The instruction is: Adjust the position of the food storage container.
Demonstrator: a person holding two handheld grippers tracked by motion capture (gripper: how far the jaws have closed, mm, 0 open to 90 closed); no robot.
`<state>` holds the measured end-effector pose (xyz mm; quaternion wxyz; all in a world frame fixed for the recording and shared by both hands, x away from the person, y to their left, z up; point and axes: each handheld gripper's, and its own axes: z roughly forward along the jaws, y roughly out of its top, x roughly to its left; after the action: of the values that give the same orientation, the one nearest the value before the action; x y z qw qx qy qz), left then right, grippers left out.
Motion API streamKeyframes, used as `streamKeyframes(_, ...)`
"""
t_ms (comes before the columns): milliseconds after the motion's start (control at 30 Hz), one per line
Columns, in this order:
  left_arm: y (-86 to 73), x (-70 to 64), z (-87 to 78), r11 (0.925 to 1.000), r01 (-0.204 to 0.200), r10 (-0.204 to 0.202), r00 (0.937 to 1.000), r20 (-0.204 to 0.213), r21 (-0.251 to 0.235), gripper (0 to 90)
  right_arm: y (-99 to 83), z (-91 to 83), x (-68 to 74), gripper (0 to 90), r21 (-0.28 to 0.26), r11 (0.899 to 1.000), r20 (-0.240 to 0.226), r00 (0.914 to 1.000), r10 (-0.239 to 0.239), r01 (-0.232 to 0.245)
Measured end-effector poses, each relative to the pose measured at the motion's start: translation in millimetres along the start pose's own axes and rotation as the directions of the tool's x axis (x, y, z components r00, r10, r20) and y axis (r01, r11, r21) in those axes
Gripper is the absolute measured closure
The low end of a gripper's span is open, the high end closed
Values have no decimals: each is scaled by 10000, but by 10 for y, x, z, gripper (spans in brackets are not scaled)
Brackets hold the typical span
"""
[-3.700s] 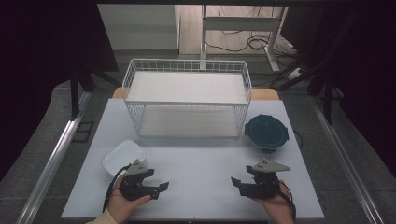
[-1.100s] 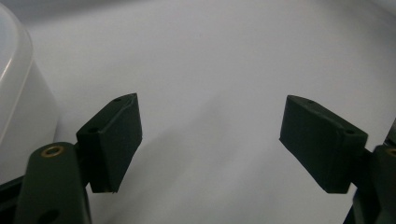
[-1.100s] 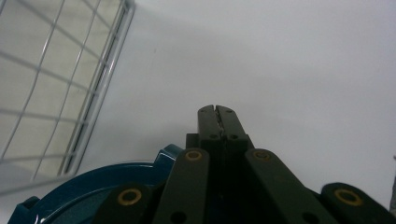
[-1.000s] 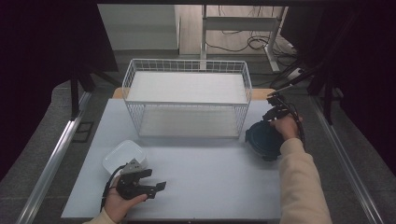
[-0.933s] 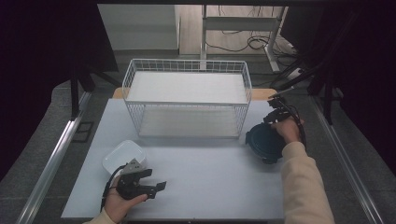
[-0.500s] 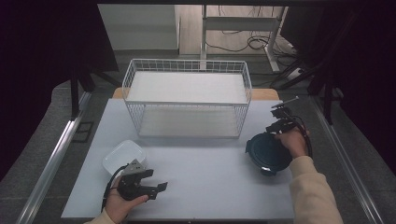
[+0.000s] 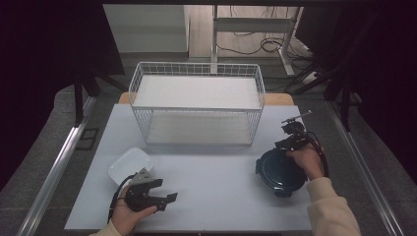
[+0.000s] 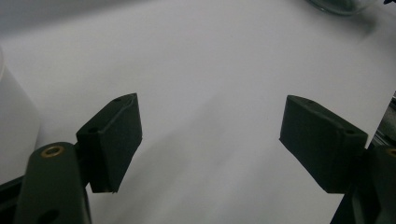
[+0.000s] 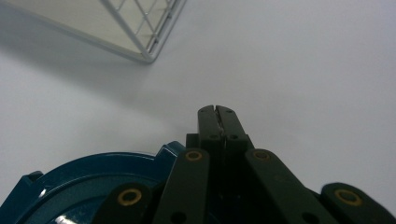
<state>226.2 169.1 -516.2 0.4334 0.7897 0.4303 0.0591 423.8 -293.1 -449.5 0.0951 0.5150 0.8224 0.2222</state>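
Blue lid (image 7: 280, 172): round, dark blue, with tabs on the rim; near the right edge of the white table (image 7: 216, 196), in front of the right corner of the wire basket (image 7: 196, 105); whether lifted or resting flat cannot be told.
Right gripper (image 7: 290, 142): at the lid's far rim; jaws pressed together in the right gripper view, over the blue rim (image 9: 93, 163); a pinch on the rim is likely, though the contact itself is hidden.
Left gripper (image 7: 164, 199): held low at the near left, jaws spread wide over bare table, holding nothing.
White container (image 7: 130, 164): just behind the left gripper, apart from it.
Handling: probably rigid, light plastic; glossy, hence liable to slip or swing from a single edge pinch.
Hold: best taken on the rim beside a tab, kept level.
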Motion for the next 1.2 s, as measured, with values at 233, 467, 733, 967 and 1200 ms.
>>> streamKeyframes(233, -1, -1, 15, 10000, 27, -26, 10000, -16, 15, 205, -126, -243, -34, 897, -930, 9957, 285, 9996, -15, 41)
streamKeyframes(467, 3, -34, 18, 10000, -75, 75, 10000, 37, 30, 203, -500, -544, -174, 896, -1588, 9870, 586, 9976, 358, -261)
streamKeyframes(733, -2, -39, 17, 10000, -54, 54, 10000, 5, 23, 202, -774, -545, -294, 895, -1159, 9928, 996, 9942, 415, -299)
streamKeyframes(967, -6, -60, 31, 9999, -106, 106, 9999, 8, 76, 203, -804, -447, -307, 895, -978, 9949, 743, 9967, 333, -259)
streamKeyframes(1200, -7, -56, 37, 9999, -96, 96, 10000, 4, 102, 203, -755, -452, -247, 898, -530, 9985, 1149, 9934, -37, 98)
